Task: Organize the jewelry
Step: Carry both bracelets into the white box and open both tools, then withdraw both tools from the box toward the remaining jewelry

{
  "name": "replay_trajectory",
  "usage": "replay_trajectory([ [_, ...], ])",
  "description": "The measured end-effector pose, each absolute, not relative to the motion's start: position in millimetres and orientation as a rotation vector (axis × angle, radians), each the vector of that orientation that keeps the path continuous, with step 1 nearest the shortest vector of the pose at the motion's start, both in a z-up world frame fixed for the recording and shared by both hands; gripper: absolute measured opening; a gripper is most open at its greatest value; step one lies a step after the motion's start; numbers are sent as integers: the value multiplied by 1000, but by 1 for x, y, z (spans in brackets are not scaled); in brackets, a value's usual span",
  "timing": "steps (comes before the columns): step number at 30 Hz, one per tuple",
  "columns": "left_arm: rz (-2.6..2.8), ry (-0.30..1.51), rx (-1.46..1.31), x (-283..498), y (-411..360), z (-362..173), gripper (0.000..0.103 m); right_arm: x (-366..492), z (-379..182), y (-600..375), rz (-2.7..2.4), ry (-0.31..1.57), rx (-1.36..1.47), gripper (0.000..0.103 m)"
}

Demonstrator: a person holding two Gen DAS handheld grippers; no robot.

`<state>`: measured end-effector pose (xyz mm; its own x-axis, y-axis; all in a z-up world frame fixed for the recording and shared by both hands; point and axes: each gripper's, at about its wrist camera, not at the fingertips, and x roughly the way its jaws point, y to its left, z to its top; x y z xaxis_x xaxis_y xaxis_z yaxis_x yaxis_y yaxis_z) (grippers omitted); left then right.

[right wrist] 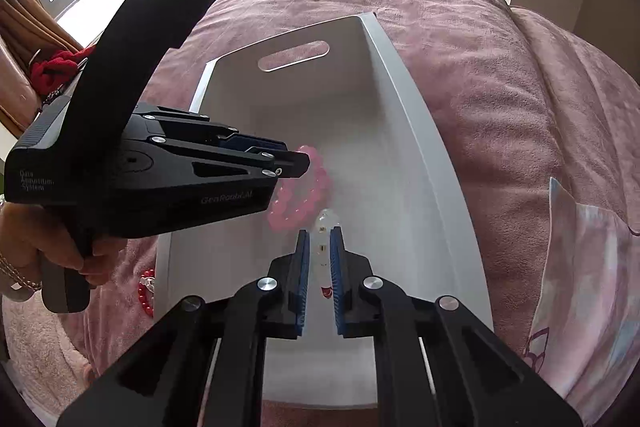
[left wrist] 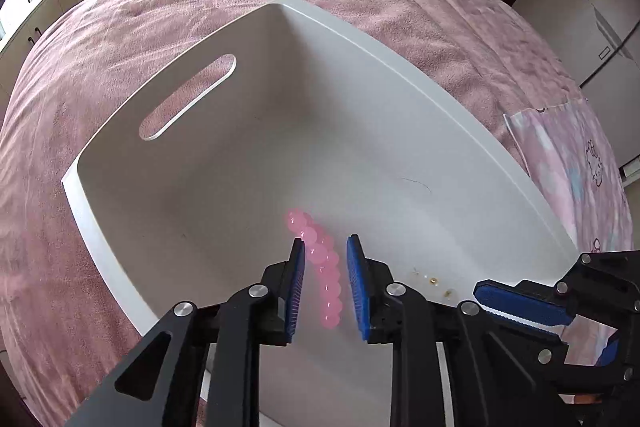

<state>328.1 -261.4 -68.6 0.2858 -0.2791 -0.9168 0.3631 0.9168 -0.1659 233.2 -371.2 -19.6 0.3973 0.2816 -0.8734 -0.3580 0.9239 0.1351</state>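
Here, lettering on the left gripper's (right wrist: 298, 159) black body reads "Data Acquisition System" and, lower down, "GenRobot.AI". A pink bead bracelet (left wrist: 320, 263) of round, translucent beads sits between that gripper's blue pads (left wrist: 356, 279) over the floor of a white bin (left wrist: 208, 187); the jaws stand partly apart, and no pad is seen pressing on the beads. Seen from the right wrist, the bracelet (right wrist: 308, 191) shows as a loop just beyond the left gripper's tip, blurred at its edges.

The right gripper (right wrist: 320, 239) is clamped on a pale, clear-beaded strand (right wrist: 323, 251) that pokes out past its fingertips, with a small red piece low between the pads. It hangs over the bin, just beside the pink bracelet.

The bin has a slot handle (left wrist: 188, 97) cut in its far wall and rests on a pink blanket (left wrist: 120, 27) spread over a bed. A few tiny gold-coloured bits (left wrist: 434, 282) lie on the bin floor near the right gripper. A red bead bracelet (right wrist: 146, 291) lies on the blanket outside the bin's left wall, by the hand (right wrist: 80, 255) that grips the left tool's handle. A patterned pillowcase (right wrist: 580, 267) lies to the right.
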Motion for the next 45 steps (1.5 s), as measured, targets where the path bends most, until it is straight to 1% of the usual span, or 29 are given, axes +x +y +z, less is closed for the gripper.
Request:
replay_trajectory([
  [1,-432,1199,75,330,-260,-67,46,233,-19,-369,401,1088,-101,21],
  [2,-433,1188,71,331,-258,-63,55,232,-17,-367,395,1082,-125,26],
  [3,-438,1175,64,331,-255,-58,56,231,-14,-366,390,1071,-151,36],
  [4,-453,1162,53,331,-253,-51,56,228,-9,-365,387,1057,-171,43],
  [6,-478,1126,35,324,-245,-32,59,221,3,-364,391,1024,-188,43],
  [7,-493,1102,27,319,-240,-22,61,215,11,-364,395,1004,-184,45],
  [8,-508,1076,18,313,-232,-11,64,209,20,-364,400,982,-174,48],
  [9,-524,1046,10,307,-225,0,68,202,29,-364,405,957,-158,53],
  [10,-539,1012,2,298,-216,12,70,194,39,-364,414,929,-142,58],
  [11,-557,975,-5,288,-206,24,71,185,49,-363,426,901,-126,59],
  [13,-577,902,-8,266,-186,47,76,164,67,-357,455,851,-98,63],
  [14,-575,862,-5,253,-174,58,83,154,75,-352,475,824,-89,64],
  [15,-572,819,-2,239,-161,68,87,143,82,-347,496,797,-87,68],
  [18,-535,705,56,195,-124,91,92,115,97,-324,539,733,-118,70],
  [20,-477,642,127,167,-101,100,93,98,101,-307,554,708,-141,73],
  [23,-381,593,207,130,-68,103,93,80,98,-282,588,698,-150,73],
  [26,-316,583,212,102,-34,95,94,66,85,-258,601,704,-184,71],
  [29,-273,606,173,86,-3,79,94,55,64,-235,626,728,-209,61],
  [31,-254,634,143,82,14,63,94,51,46,-220,630,766,-242,51],
  [32,-244,644,132,80,21,55,94,49,37,-213,633,787,-259,48],
  [33,-237,652,122,79,26,45,94,47,28,-207,634,803,-279,43],
  [37,-227,695,87,83,38,13,94,45,-6,-187,628,860,-377,40],
  [38,-221,708,84,85,38,5,94,47,-14,-183,623,880,-396,39],
  [39,-215,722,80,89,39,-3,94,50,-21,-181,616,893,-408,35],
  [45,-195,828,22,110,47,-54,94,75,-59,-171,598,981,-421,34],
])
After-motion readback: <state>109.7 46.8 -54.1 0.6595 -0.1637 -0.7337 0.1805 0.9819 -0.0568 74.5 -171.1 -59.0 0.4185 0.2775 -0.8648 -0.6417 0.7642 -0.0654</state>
